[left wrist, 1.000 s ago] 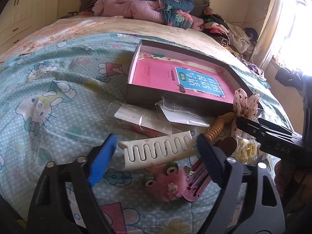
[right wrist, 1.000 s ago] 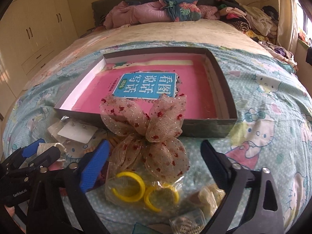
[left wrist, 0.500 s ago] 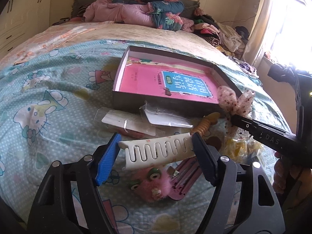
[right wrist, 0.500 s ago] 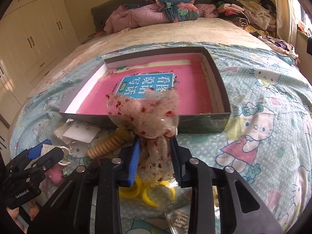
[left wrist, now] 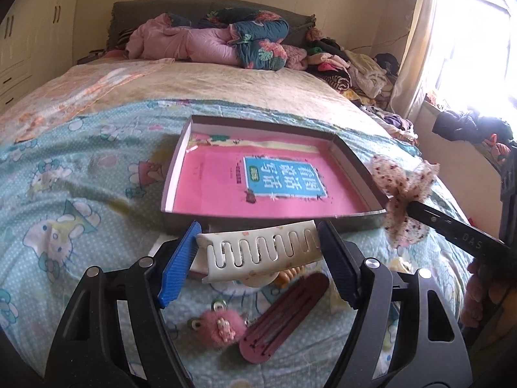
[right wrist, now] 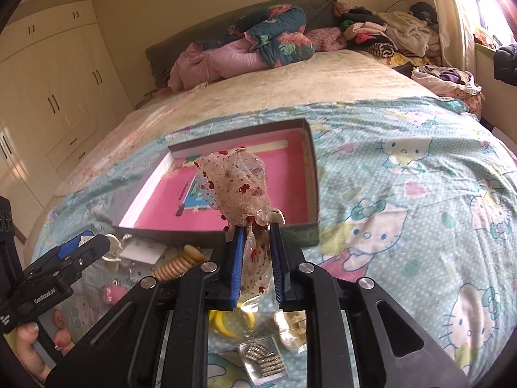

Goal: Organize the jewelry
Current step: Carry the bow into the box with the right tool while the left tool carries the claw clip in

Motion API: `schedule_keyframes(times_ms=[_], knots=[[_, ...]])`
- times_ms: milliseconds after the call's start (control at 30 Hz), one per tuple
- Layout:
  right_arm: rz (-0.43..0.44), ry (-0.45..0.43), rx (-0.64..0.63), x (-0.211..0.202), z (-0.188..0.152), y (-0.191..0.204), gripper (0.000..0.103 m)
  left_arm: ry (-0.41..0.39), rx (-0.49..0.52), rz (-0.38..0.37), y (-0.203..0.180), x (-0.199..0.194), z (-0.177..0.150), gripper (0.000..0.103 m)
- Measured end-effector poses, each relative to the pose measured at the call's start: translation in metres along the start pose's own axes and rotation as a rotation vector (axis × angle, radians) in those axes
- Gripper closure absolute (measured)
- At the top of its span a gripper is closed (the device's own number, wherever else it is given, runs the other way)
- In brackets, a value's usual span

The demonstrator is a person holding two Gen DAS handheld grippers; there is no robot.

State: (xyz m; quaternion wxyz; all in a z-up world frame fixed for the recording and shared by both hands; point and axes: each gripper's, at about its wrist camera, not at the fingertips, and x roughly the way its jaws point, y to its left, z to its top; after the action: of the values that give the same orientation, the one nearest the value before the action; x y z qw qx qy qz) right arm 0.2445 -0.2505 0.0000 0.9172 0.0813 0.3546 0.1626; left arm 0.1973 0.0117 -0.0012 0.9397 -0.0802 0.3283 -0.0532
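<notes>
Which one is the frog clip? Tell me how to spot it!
Look at the cartoon-cat bedspread, on the near side of the box with the pink book. The frog clip lies beside a dark red comb. It is the only fluffy pink thing, with two green eyes.

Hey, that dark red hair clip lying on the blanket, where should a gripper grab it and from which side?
Grip the dark red hair clip across its narrow width near the middle, coming from above. It lies flat and long on the blanket, so only its long edges offer the pads a hold. Mind the pink fuzzy clip beside it.
</notes>
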Motion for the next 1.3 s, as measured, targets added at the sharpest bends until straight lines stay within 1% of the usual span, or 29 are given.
schedule_keyframes(times_ms=[133, 267, 367, 467, 633, 867, 1033, 1300], knots=[[0.0, -0.028, 0.012, -0.005, 0.015, -0.007, 0.087, -0.023, -0.01, 0.014, 0.006, 0.007, 0.021, 0.038], [-0.002, -0.046, 0.009, -0.007, 0.029, -0.013, 0.087, -0.028, -0.016, 0.038, 0.013, 0.017, 0.037, 0.038], [-0.008, -0.051, 0.003, -0.004, 0.038, -0.015, 0.087, -0.022, -0.027, 0.046, 0.018, 0.027, 0.046, 0.038], [-0.006, -0.048, 0.001, 0.003, 0.045, -0.015, 0.087, 0.01, -0.009, 0.057, 0.02, 0.042, 0.054, 0.038], [0.002, -0.03, -0.012, 0.02, 0.055, -0.009, 0.087, 0.039, -0.002, 0.082, 0.025, 0.063, 0.059, 0.038], [0.01, 0.026, -0.036, 0.055, 0.061, 0.002, 0.087, 0.079, 0.019, 0.094, 0.027, 0.087, 0.058, 0.038], [0.015, 0.063, -0.053, 0.077, 0.06, 0.01, 0.087, 0.105, 0.025, 0.092, 0.028, 0.099, 0.054, 0.038], [0.021, 0.111, -0.061, 0.101, 0.058, 0.018, 0.087, 0.118, 0.033, 0.092, 0.03, 0.107, 0.051, 0.038]])
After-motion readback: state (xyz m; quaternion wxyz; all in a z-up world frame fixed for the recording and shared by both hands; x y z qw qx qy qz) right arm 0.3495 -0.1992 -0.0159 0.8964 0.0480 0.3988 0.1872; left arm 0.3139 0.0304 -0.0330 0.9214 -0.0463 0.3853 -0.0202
